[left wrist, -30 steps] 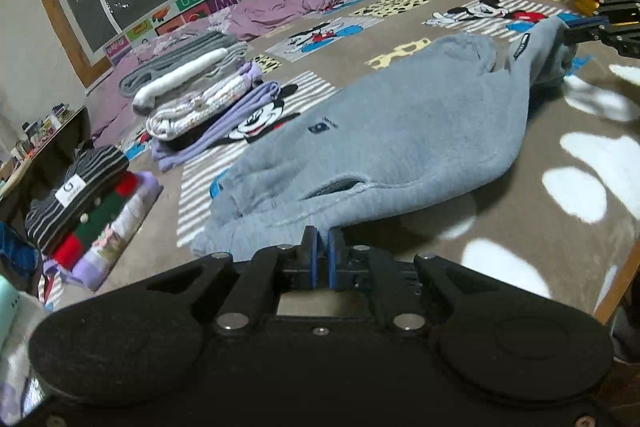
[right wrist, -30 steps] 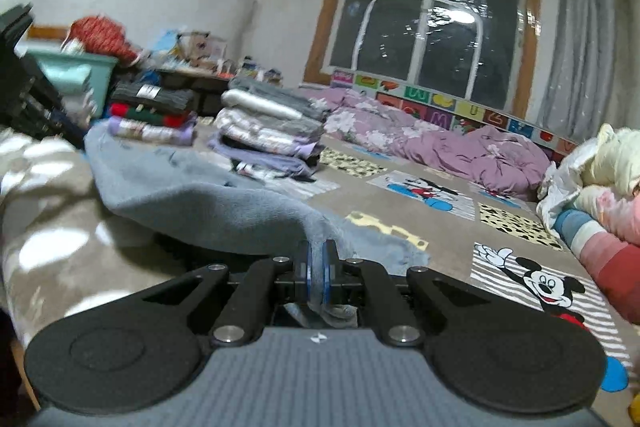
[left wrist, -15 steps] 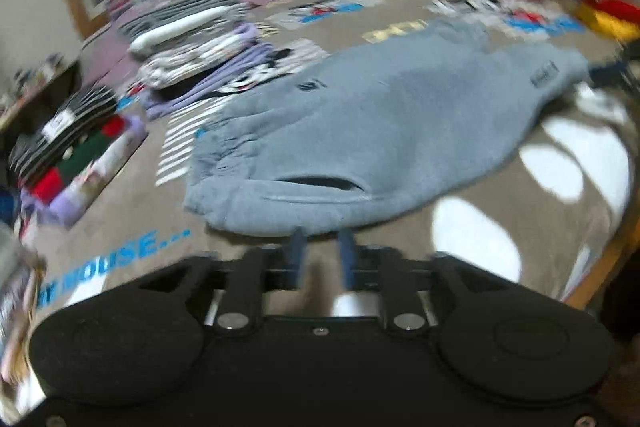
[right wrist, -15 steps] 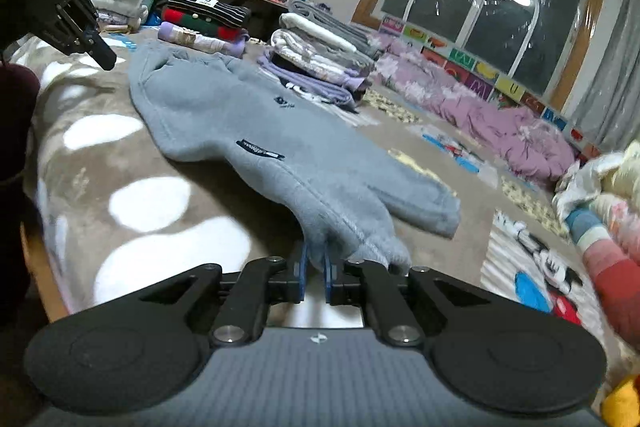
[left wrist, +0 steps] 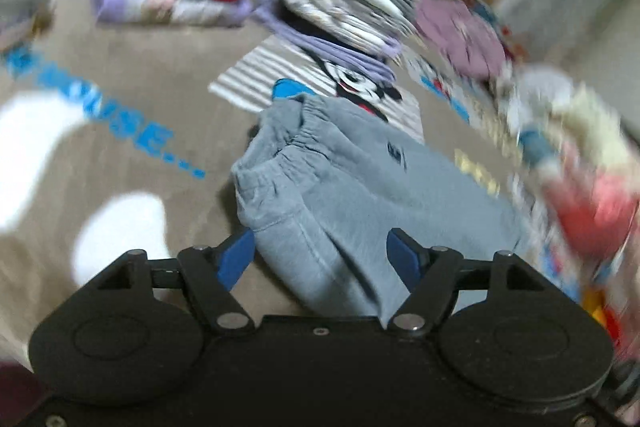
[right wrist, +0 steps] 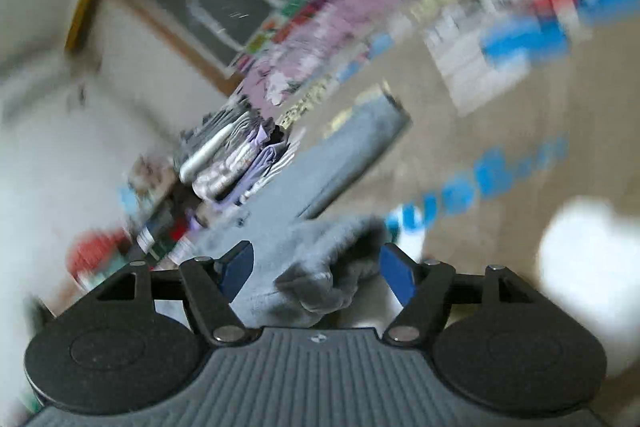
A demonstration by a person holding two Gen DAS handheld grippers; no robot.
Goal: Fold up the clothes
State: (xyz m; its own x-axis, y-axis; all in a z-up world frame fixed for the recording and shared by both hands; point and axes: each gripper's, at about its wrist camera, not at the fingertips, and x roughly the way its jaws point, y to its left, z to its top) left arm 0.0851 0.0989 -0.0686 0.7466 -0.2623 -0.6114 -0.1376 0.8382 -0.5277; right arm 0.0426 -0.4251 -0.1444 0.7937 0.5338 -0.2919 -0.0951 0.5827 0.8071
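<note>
Sweatpants lie on the brown patterned bed cover, grey, their elastic waistband bunched up toward the stacks of folded clothes behind. At the left, the left gripper is spread wide, its blue pads on either side of a thick fold near the waistband, gripping nothing. Further right, the right gripper is likewise spread, with the crumpled end of a trouser leg lying loose between its pads; both views are heavily smeared by motion. Judging by this, the fold has just been let down and the next grasp is being lined up. To do it well, each gripper should take both layers of cloth at a clean edge, not a bunched lump, lift evenly so the pants stay flat, and bring edge to edge before letting go. Half a second ago the right gripper was pinched on the leg end and the left was only slightly parted; the pants lay stretched out long.
</note>
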